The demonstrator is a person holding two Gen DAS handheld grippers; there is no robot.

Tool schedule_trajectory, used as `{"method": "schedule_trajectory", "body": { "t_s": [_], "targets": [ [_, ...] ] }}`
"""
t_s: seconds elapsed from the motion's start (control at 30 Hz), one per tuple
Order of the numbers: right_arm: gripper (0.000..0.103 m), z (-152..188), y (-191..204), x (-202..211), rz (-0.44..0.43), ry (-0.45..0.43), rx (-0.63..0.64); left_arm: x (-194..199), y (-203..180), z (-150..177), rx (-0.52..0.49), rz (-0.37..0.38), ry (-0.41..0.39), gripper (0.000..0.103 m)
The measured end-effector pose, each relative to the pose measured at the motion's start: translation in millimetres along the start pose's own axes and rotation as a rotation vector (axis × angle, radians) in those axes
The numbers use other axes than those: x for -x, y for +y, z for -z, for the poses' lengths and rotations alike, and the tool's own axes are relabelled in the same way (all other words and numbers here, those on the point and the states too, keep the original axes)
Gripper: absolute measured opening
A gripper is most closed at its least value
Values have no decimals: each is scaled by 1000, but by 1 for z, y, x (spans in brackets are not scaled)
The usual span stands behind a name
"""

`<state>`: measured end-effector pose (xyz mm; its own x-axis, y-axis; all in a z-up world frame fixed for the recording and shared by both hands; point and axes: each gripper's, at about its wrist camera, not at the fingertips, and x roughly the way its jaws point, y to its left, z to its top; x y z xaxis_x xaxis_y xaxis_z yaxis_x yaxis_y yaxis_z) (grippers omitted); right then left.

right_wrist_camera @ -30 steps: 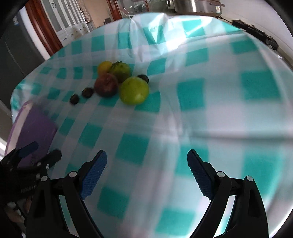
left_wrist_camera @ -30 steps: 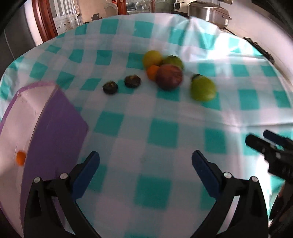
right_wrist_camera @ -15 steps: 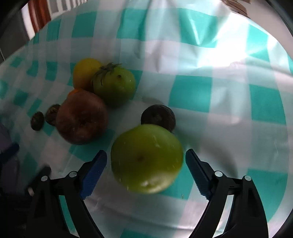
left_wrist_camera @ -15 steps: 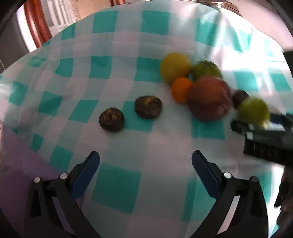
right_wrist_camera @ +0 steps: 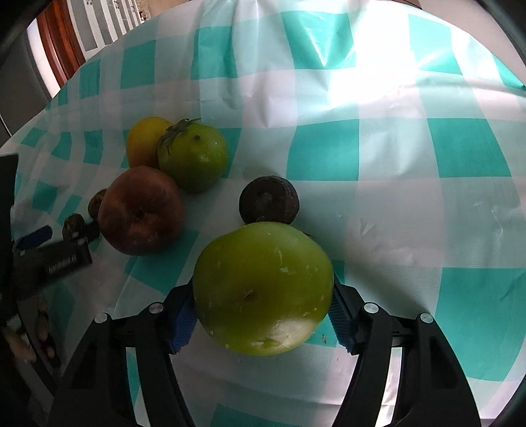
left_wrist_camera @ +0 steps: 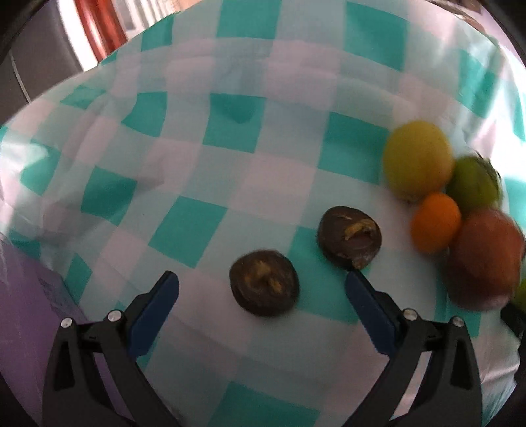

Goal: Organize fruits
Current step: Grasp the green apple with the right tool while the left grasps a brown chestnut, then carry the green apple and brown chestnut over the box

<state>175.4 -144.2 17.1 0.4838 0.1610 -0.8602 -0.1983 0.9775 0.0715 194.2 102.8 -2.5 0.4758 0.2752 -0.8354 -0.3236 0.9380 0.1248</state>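
My right gripper (right_wrist_camera: pixel 261 307) has its jaws closing on a large green fruit (right_wrist_camera: pixel 263 282), and both blue pads touch its sides. Behind it lie a dark round fruit (right_wrist_camera: pixel 269 200), a brown-red apple (right_wrist_camera: pixel 141 210), a green tomato with a stem (right_wrist_camera: pixel 194 161) and a yellow fruit (right_wrist_camera: pixel 146 138). My left gripper (left_wrist_camera: pixel 262 279) is open and straddles a small dark wrinkled fruit (left_wrist_camera: pixel 264 287) without touching it. A second dark fruit (left_wrist_camera: pixel 350 241) sits just past its right fingertip. To the right are a small orange (left_wrist_camera: pixel 435 221) and the yellow fruit (left_wrist_camera: pixel 417 161).
A teal and white checked cloth (left_wrist_camera: pixel 184 226) covers the table. A purple box (left_wrist_camera: pixel 23 315) lies at the lower left of the left wrist view. The left gripper's body (right_wrist_camera: pixel 52 259) shows at the left edge of the right wrist view. Red-brown furniture (left_wrist_camera: pixel 108 29) stands beyond the table.
Both grippers came forward and down to the fruit pile. The right jaws narrowed onto the large green fruit. The left gripper left the purple box behind and now straddles a dark fruit.
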Motion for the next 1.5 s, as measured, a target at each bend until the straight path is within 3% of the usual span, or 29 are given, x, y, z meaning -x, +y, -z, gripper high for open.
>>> {"method": "schedule_trajectory", "body": {
  "t_s": [0.07,0.13,0.2,0.27,0.57,0.73,1.03,1.27,1.5],
  "targets": [
    [66,-3,3,0,0,3,7,-8,11,-4,75,81,21,94],
    [66,-5,4,-1,-4,2,14,-8,13,-7,76,96,-6,77],
    [66,-4,2,1,-6,-4,23,-8,12,-9,55,108,-23,53],
    [66,-5,7,-1,-3,-12,34,-6,11,-9,50,118,-32,39],
    [66,3,9,-2,5,-48,57,11,-20,-1,11,198,0,38],
    [66,3,6,2,3,-41,52,21,-30,-7,-18,206,11,38],
    [66,21,-11,52,-25,-59,-27,61,-21,-4,-31,191,-22,38],
    [66,46,-13,123,-66,-118,-23,127,-14,26,-21,176,-92,38],
    [66,83,-13,209,-109,-181,47,235,-4,80,-8,147,-156,38]
  ]
}}
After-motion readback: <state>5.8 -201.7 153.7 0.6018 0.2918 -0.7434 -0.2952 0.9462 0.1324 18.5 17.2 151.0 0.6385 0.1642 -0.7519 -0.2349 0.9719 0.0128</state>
